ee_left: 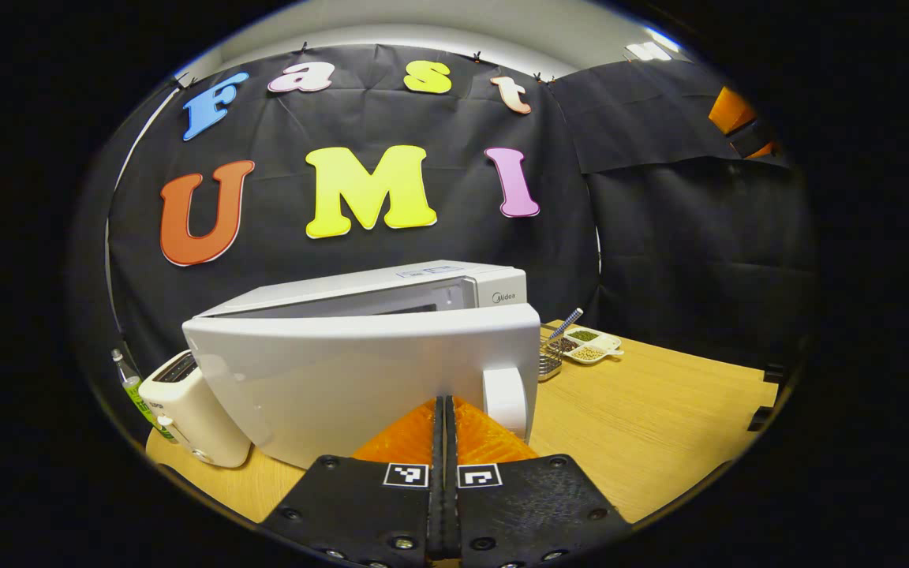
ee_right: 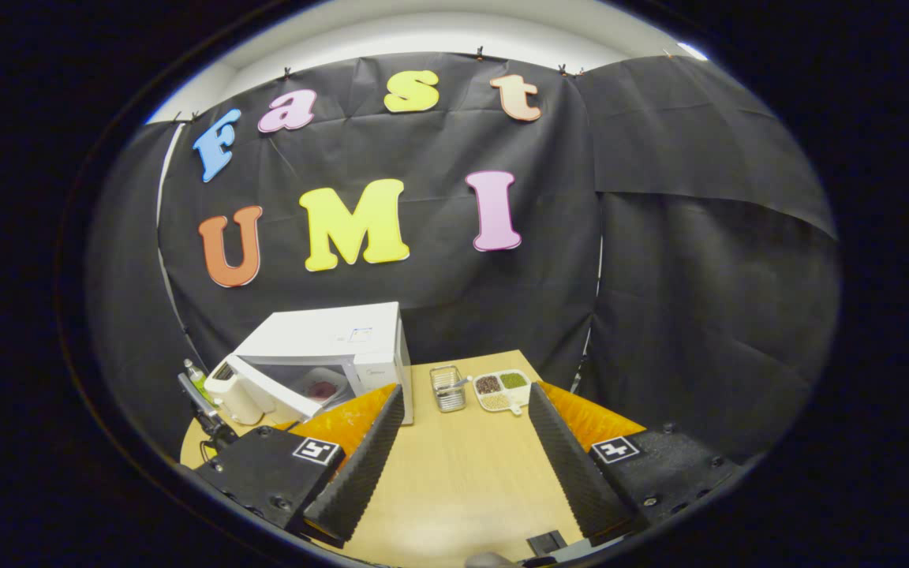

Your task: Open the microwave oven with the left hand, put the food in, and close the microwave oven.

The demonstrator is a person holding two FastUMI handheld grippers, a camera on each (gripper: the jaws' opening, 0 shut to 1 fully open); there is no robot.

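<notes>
Microwave door (ee_left: pixel 360 379) part-open, food (ee_right: pixel 322 390) already on the plate inside — left claw (ee_left: pixel 445 426) clenched, empty, against the door's near face by the handle (ee_left: pixel 506 398); push steadily to latch, right claw (ee_right: pixel 458 442) released, clear.

Even overhead light, sharp focus, strong fisheye bending at edges.

A light wooden table (ee_right: pixel 454 473) carries a white microwave (ee_right: pixel 336 347) at its left rear, a white toaster (ee_left: pixel 190 414) and a bottle (ee_left: pixel 132 386) beside it, then a small wire basket (ee_right: pixel 448 389) and a 3-compartment dish (ee_right: pixel 502 390) of grains.
</notes>
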